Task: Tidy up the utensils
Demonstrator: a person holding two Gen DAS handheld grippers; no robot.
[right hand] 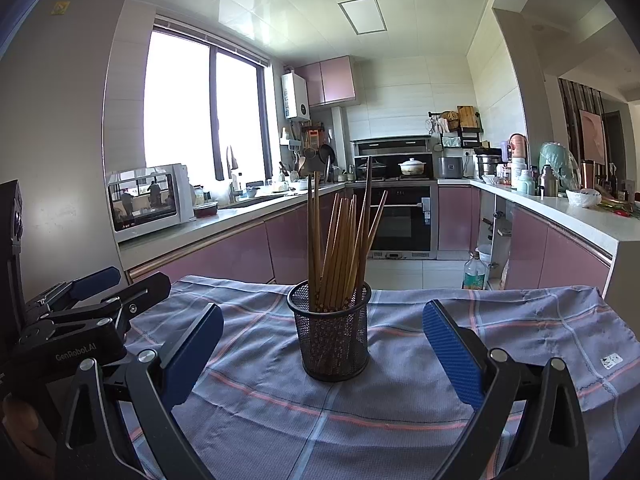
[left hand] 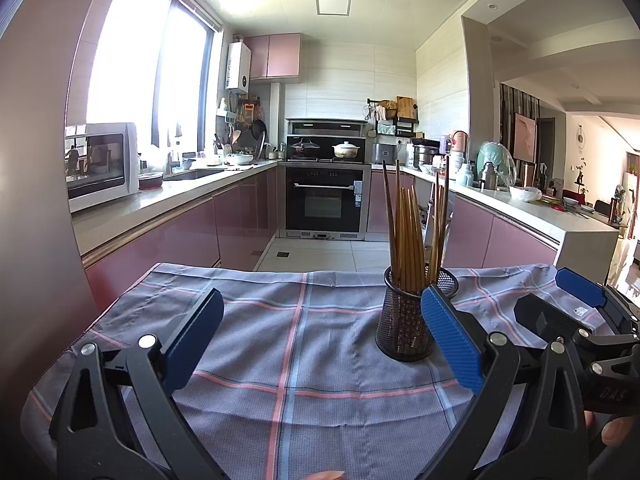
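Left gripper point(left hand: 322, 344): spread wide, empty, over the cloth point(left hand: 288, 320).
Right gripper point(right hand: 322, 350): spread wide, empty.
Holder point(right hand: 334, 332): stood upright on the cloth, centred ahead of the right gripper, ahead-right of the left.
Chopsticks point(right hand: 340, 240): stood bundled in the holder.

A checked blue-grey cloth point(right hand: 400, 392) covers the table, with a black mesh holder point(right hand: 334, 340) standing upright on it.

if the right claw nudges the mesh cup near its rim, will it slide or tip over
The mesh cup would probably tip: it is narrow, and the chopsticks rise well above its rim. The cloth beneath may bunch rather than let it slide. Pushing low seems safer.
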